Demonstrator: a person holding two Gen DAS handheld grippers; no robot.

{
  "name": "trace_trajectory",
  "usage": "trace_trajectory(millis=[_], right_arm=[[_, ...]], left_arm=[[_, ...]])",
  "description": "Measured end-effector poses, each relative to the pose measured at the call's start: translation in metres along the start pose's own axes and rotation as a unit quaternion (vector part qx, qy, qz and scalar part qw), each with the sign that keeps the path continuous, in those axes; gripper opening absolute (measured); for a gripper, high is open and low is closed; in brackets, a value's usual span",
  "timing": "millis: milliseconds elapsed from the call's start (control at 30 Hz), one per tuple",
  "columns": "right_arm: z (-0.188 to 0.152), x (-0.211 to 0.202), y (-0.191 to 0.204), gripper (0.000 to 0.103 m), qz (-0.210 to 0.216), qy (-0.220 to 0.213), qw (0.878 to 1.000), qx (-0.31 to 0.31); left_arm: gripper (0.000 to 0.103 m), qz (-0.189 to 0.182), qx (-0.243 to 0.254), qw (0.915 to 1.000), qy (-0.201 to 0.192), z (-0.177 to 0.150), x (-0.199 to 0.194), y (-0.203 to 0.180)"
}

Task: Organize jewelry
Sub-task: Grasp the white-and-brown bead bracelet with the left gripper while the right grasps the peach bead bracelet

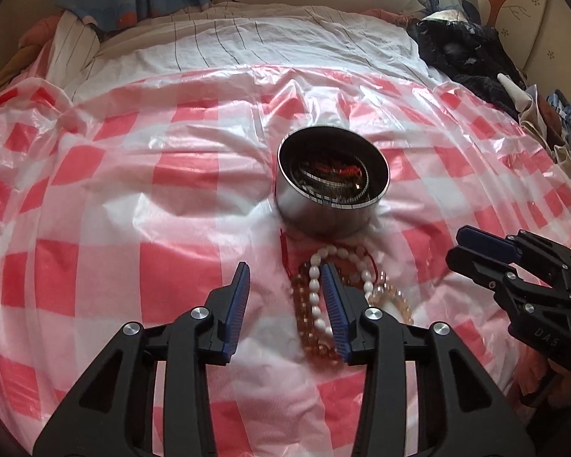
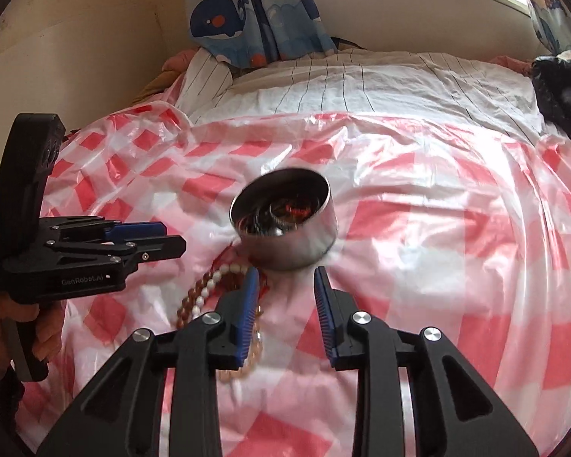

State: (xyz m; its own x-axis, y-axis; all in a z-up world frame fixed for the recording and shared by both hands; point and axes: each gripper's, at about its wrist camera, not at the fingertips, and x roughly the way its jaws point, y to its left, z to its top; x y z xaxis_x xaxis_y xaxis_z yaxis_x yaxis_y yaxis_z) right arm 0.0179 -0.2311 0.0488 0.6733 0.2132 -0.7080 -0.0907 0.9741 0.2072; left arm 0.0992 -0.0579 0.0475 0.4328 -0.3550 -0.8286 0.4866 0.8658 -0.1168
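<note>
A round metal tin (image 1: 316,217) (image 2: 297,243) with jewelry inside stands open on a red-and-white checked plastic sheet (image 1: 133,209) (image 2: 437,228). Just in front of it lies a tangle: a white bead bracelet (image 1: 314,289) (image 2: 209,285), an amber bead bracelet (image 1: 299,301) (image 2: 188,304) and a red cord (image 1: 284,251) (image 2: 224,255). My left gripper (image 1: 284,266) (image 2: 173,237) is open over the tangle, with the white beads running along the inside of its right finger. My right gripper (image 2: 285,271) (image 1: 456,245) is open just before the tin, the beads beside its left finger.
The sheet covers a bed with white striped bedding (image 1: 247,42) behind it. A whale-print curtain (image 2: 224,26) hangs at the back. A dark heap of clothes (image 1: 460,53) lies at the far right. A person's hand (image 2: 45,327) holds the left gripper's handle.
</note>
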Motion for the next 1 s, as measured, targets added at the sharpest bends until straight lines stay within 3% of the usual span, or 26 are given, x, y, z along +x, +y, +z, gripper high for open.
trace_trajectory(millis=[333,467,567,667,800,933,1000], right_arm=[[-0.019,0.019,0.013,0.030,0.018,0.043,0.999,-0.017],[-0.021,0.033,0.022,0.031,0.013,0.060,0.998,-0.033],[-0.026,0.047,0.030,0.029,-0.006,0.086,0.994,-0.061],[-0.026,0.044,0.028,0.008,-0.038,0.088,0.992,-0.082],[-0.022,0.032,0.006,0.008,-0.091,0.072,0.991,-0.071],[-0.019,0.029,-0.006,0.008,-0.087,0.072,0.992,-0.050],[-0.019,0.032,-0.005,0.017,-0.088,0.078,0.992,-0.052]], left_arm=[[0.037,0.022,0.041,0.9988,0.013,-0.004,0.012,-0.022],[0.042,0.033,0.056,0.9978,0.014,-0.003,0.011,-0.025],[0.044,0.046,0.067,0.9966,0.017,-0.004,0.012,-0.027],[0.044,0.054,0.071,0.9957,0.026,-0.005,0.014,-0.024],[0.044,0.068,0.086,0.9929,0.048,-0.008,0.022,-0.021],[0.044,0.049,0.089,0.9931,0.059,-0.012,0.028,-0.024],[0.044,0.044,0.090,0.9935,0.054,-0.012,0.030,-0.026]])
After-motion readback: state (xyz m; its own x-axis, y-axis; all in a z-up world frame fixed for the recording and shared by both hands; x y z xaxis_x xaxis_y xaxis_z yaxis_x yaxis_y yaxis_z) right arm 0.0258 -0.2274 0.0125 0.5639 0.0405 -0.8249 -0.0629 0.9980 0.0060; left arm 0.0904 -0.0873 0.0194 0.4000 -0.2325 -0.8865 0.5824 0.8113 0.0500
